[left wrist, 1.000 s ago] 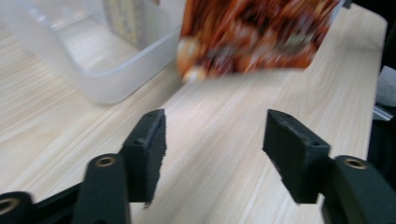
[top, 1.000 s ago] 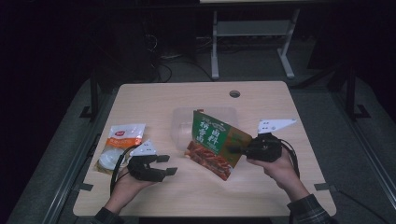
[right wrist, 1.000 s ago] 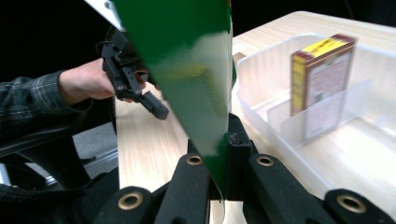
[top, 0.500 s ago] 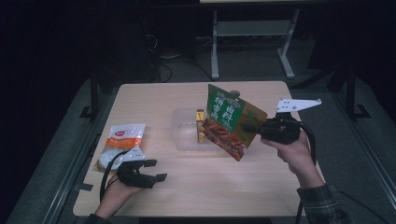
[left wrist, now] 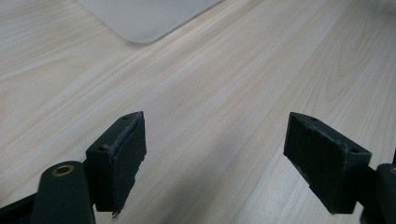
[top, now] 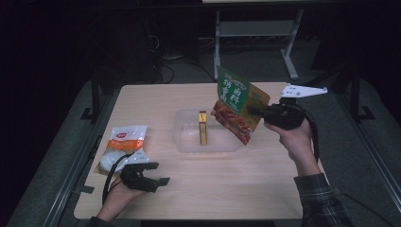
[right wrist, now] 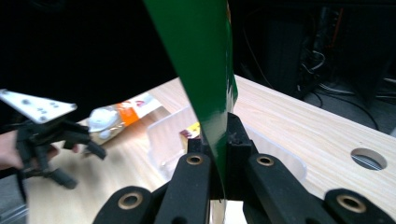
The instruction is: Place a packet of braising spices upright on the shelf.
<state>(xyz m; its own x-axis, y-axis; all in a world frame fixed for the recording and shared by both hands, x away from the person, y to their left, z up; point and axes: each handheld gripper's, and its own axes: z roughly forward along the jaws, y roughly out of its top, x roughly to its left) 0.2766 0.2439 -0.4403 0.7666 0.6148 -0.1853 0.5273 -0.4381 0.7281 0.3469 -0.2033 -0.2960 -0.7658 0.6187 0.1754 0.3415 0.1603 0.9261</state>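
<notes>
The high view takes in the whole table (top: 265, 189): a clear plastic tray (top: 184, 139) near its middle, a small yellow box (top: 203, 130) standing upright inside it, and a white and orange packet (top: 124, 142) lying flat near the left edge. The right gripper view adds what the high view cannot resolve: the right gripper (right wrist: 219, 140) has its jaws pressed tight on the lower edge of the green bag (right wrist: 203, 70), the film pinched between them with no gap visible. In the high view that right gripper (top: 257, 112) holds the green bag (top: 236, 106) lifted off the table, tilted, above the right end of the tray, with the red and orange printed side facing the camera. The left gripper view shows the left gripper (left wrist: 215, 158) with its jaws spread wide, nothing between them, bare wood grain below and a rounded corner of the tray (left wrist: 144, 18) at the top of the frame. In the high view the left gripper (top: 156, 174) sits low at the near left of the table, just beside the packet, well apart from the tray. The right gripper view also catches the left gripper (right wrist: 79, 161) farther off, the packet (right wrist: 116, 114) behind it, the tray wall (right wrist: 163, 135) and a round hole (right wrist: 369, 158) in the tabletop. The bag blocks the middle of that view. Behind the table stand a dark floor, cables and a metal frame (top: 257, 33).
</notes>
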